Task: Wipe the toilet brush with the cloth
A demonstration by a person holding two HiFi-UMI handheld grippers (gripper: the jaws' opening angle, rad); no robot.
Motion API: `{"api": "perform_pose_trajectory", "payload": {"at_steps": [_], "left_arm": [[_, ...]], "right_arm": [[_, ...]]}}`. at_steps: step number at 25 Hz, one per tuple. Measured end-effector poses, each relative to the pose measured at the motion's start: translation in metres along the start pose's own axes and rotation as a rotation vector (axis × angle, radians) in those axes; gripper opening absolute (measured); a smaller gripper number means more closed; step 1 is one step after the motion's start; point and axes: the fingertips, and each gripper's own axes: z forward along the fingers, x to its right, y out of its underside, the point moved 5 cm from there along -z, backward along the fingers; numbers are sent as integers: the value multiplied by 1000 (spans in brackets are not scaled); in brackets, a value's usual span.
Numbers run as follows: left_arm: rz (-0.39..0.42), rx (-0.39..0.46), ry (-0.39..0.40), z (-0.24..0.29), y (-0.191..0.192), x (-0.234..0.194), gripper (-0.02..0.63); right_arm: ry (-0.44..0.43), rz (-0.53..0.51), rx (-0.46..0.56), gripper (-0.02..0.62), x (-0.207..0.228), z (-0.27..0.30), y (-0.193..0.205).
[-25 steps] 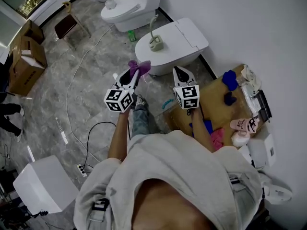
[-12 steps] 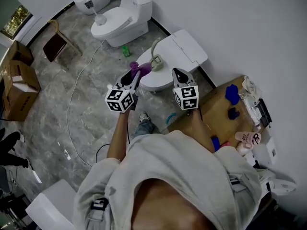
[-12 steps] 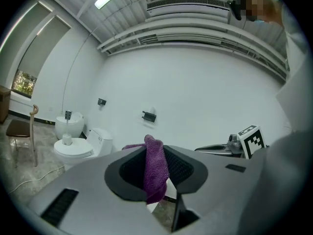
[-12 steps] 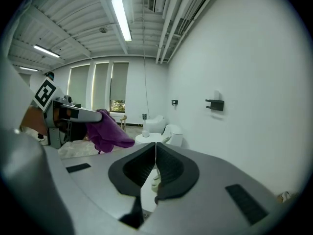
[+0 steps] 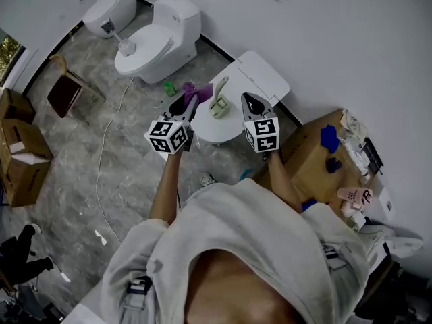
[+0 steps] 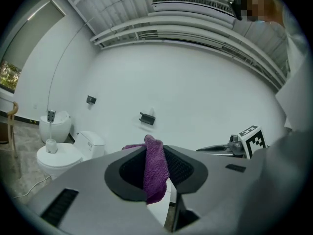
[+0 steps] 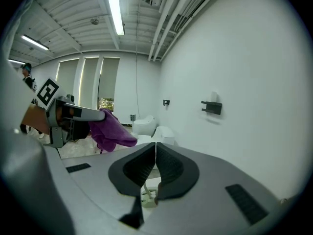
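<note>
Left tool (image 6: 157, 156) is clenched on a purple cloth (image 6: 155, 182). The cloth stands up between its 2 jaws and hangs down behind them, and a loose fold sticks out past the tips. Right tool (image 7: 155, 166) is closed on nothing, with its jaws pressed together so that only a thin slit shows.

Both tools are held out side by side over a white toilet (image 5: 260, 69) with its lid down. The toilet brush (image 5: 219, 92) stands upright in a small holder (image 5: 217, 109) on that lid, between the 2 tools and touching neither. The bristles sit inside the holder and cannot be seen.

In the right gripper view only the foot of the holder and a bit of the handle show, under the closed jaws. The left gripper view does not show the brush, because the tool's own body and the cloth cover that spot.

From the head view the person's grey top (image 5: 236, 248) fills the lower half and hides the floor below. 2 other toilets (image 5: 152, 39) stand further along the wall. A cardboard box (image 5: 312, 147) to the right carries small blue things too small to tell apart.
</note>
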Motion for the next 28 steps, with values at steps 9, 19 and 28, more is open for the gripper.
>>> {"api": "perform_pose_trajectory", "payload": {"at_steps": [9,19,28], "left_arm": [[-16,-7,29,26,-1,-24,106],[7,-35,-28,54,-4,-37,106],[57,-128,-37,102,1,-30,106]], "right_arm": [[18,-10,-44,31,3,23,3],[-47,9,-65,31,20,55,10],[-128,55,-82,31,42,77,23]]}}
